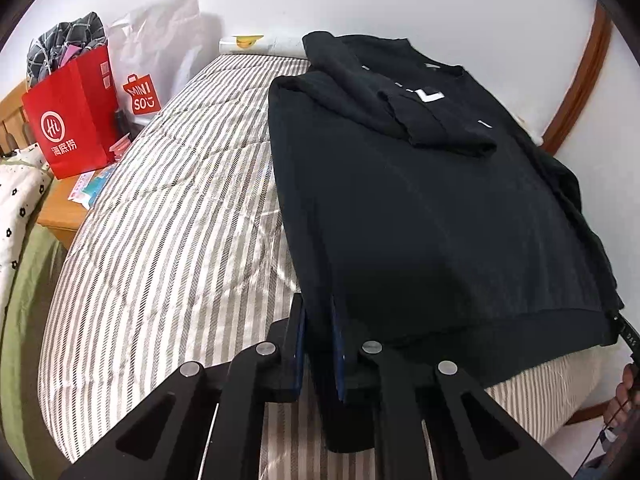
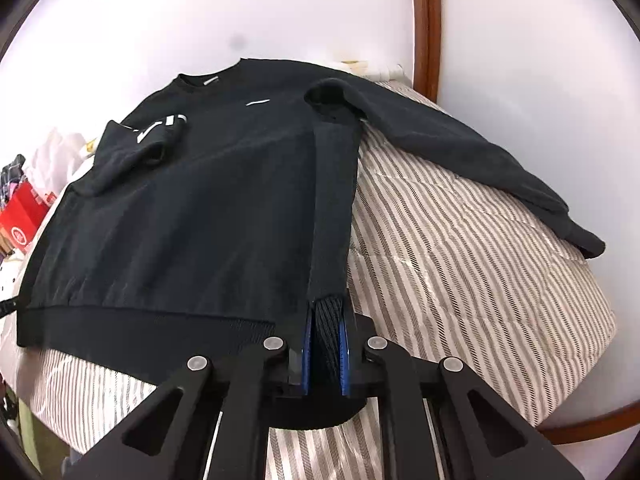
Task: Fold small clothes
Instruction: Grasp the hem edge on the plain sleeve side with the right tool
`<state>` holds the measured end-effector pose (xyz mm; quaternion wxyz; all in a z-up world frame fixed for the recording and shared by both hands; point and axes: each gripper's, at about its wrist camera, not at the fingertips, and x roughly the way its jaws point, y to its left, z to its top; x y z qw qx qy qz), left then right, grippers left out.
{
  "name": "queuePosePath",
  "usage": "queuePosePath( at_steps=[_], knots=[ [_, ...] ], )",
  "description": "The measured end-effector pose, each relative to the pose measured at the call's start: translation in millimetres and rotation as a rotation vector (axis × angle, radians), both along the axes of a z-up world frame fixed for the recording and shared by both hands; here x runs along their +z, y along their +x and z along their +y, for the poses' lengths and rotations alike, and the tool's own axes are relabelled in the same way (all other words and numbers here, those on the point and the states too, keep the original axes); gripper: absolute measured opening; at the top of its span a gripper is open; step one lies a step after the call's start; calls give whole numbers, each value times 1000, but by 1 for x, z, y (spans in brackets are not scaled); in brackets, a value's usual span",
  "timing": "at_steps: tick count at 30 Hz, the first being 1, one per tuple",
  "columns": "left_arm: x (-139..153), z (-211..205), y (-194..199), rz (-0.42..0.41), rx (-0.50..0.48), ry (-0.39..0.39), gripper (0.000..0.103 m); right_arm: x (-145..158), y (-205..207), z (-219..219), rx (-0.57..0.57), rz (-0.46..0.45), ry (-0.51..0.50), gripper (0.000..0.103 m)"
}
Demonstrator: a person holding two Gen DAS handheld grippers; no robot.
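Note:
A black sweatshirt (image 1: 420,208) lies front up on a striped quilt (image 1: 168,216), hem toward me. Its left sleeve (image 1: 384,108) is folded across the chest. The other sleeve (image 2: 472,160) stretches out to the right on the quilt (image 2: 460,264). My left gripper (image 1: 318,312) is shut on the hem's left corner. My right gripper (image 2: 326,316) is shut on the hem's right corner, with ribbed cloth (image 2: 328,320) bunched between the blue pads. The sweatshirt body also shows in the right wrist view (image 2: 192,208).
A red paper bag (image 1: 74,120) and a white Miniso bag (image 1: 156,56) stand on a wooden side table (image 1: 60,216) left of the bed. White wall behind. A brown curved wooden frame (image 2: 426,28) runs along the bed's right side.

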<state>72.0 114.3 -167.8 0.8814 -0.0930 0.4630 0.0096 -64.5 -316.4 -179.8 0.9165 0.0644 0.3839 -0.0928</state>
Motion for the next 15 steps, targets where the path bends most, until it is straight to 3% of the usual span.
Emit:
queuePosePath(
  at_steps=[4, 15],
  knots=[
    [6, 8, -17, 6, -8, -42, 11, 0, -14, 7, 17, 19, -30, 10],
    [-3, 8, -68, 2, -37, -25, 15, 3, -48, 14, 59, 44, -52, 14]
  ],
)
